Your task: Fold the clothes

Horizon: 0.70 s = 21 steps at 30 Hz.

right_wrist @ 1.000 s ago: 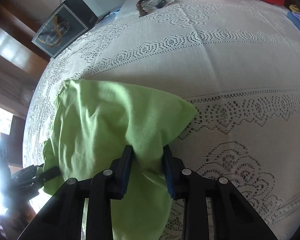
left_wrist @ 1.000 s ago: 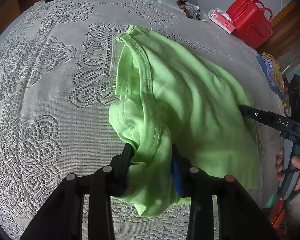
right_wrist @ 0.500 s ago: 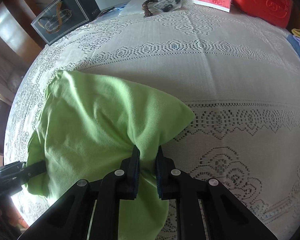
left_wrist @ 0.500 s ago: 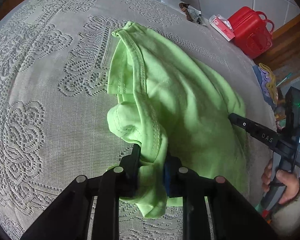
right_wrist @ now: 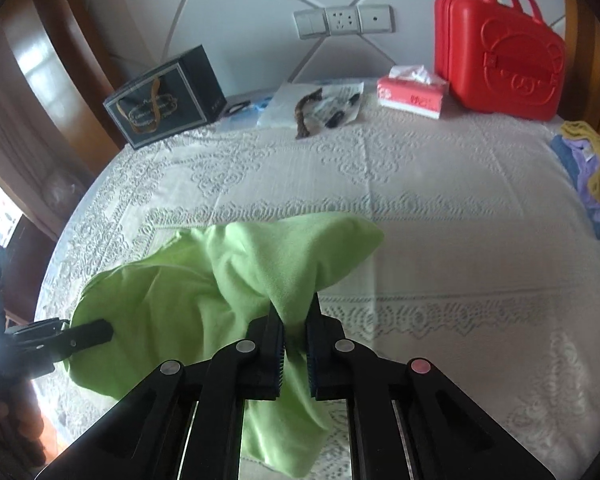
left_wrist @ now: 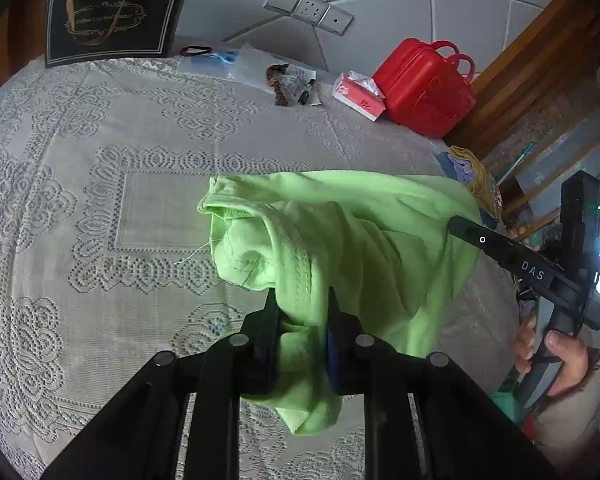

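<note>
- Left gripper [left_wrist: 300, 312]: clamped on the stitched hem of the green shirt [left_wrist: 352, 240]. A second ago the jaws stood wider around the cloth; they have since closed.
- Shirt: then draped flat on the lace cloth [left_wrist: 100, 200], now lifted and bunched between the grippers above it.
- Right gripper [right_wrist: 294, 332]: pinched on a fold at the other side, also raised. I judge a fold-over is under way.
</note>
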Each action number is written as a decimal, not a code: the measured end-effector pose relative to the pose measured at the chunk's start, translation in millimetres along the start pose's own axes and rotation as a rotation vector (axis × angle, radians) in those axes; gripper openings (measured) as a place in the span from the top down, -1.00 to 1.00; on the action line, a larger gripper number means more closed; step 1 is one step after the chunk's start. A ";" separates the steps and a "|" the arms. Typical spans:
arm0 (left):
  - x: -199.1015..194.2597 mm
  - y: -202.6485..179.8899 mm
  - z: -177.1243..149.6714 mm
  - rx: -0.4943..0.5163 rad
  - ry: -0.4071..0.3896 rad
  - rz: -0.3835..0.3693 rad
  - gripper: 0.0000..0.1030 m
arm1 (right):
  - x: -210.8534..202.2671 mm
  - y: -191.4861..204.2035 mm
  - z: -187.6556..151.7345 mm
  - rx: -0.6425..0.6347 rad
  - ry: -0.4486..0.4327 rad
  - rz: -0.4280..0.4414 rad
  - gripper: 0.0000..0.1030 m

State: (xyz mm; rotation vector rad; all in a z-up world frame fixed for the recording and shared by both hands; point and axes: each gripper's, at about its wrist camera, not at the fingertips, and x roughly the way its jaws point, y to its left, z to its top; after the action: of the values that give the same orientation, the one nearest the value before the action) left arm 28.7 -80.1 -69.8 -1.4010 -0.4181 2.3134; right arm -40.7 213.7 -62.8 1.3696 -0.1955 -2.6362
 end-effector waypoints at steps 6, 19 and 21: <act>59.7 -86.5 46.8 0.072 0.010 -0.048 0.65 | -51.6 -46.4 12.5 -0.010 -0.062 -0.082 0.83; 163.3 -276.9 100.0 0.154 0.015 -0.069 0.65 | -112.5 -234.9 42.8 0.029 -0.121 -0.127 0.83; 182.5 -314.5 118.5 0.143 -0.007 -0.063 0.65 | -121.2 -271.3 60.8 0.004 -0.141 -0.123 0.83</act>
State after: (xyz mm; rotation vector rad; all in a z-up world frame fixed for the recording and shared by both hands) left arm -95.2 277.6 -15.4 -1.2936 -0.2880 2.2510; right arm -45.0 506.3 17.0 1.2355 -0.1381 -2.8372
